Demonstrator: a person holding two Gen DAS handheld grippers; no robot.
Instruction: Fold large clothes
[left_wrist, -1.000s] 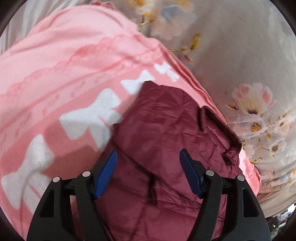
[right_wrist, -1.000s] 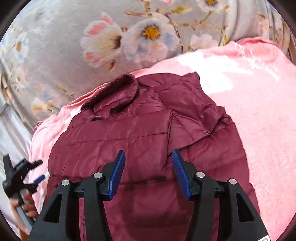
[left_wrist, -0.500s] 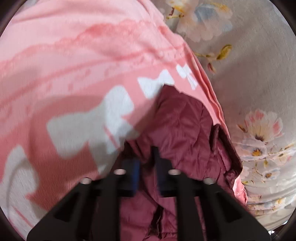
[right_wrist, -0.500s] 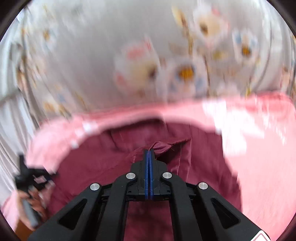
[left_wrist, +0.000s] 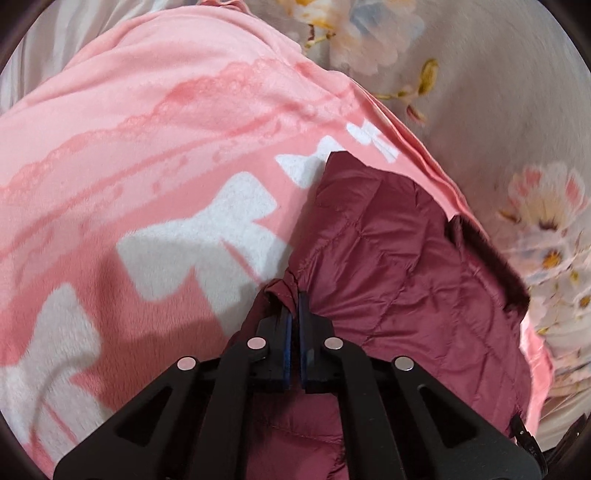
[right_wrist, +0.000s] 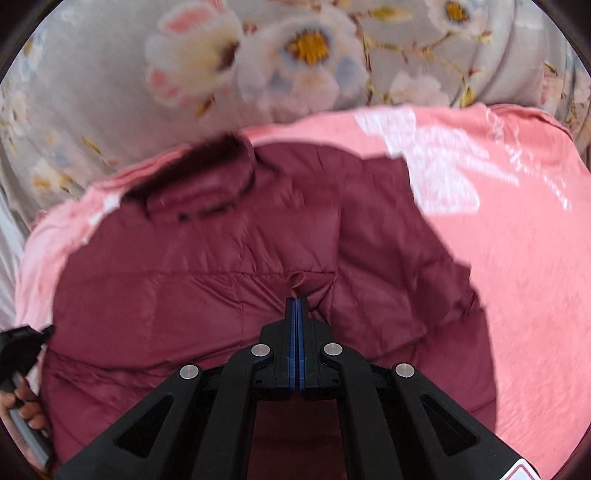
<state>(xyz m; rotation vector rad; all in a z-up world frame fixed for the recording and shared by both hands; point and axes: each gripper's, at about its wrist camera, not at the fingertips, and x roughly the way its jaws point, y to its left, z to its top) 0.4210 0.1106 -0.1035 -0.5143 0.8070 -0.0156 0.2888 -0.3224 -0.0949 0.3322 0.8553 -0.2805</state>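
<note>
**On the pink blanket: both grippers now pinched onto the jacket**

On the pink blanket (left_wrist: 155, 155) with white bows, over a floral bedspread (right_wrist: 92, 110), the maroon quilted jacket (right_wrist: 229, 266) lies spread, collar toward the far edge.

A second ago we had both sets of jaws standing wide above the fabric. Now the left gripper (left_wrist: 294, 306) is clenched on a pucker at the jacket's near edge, beside the bows. Our right gripper (right_wrist: 296, 306) is clamped on a small tuck mid-panel.

We judge both grips set; lifting and carrying the fabric over for a fold looks like the next step. Thin pinches may slip.
</note>
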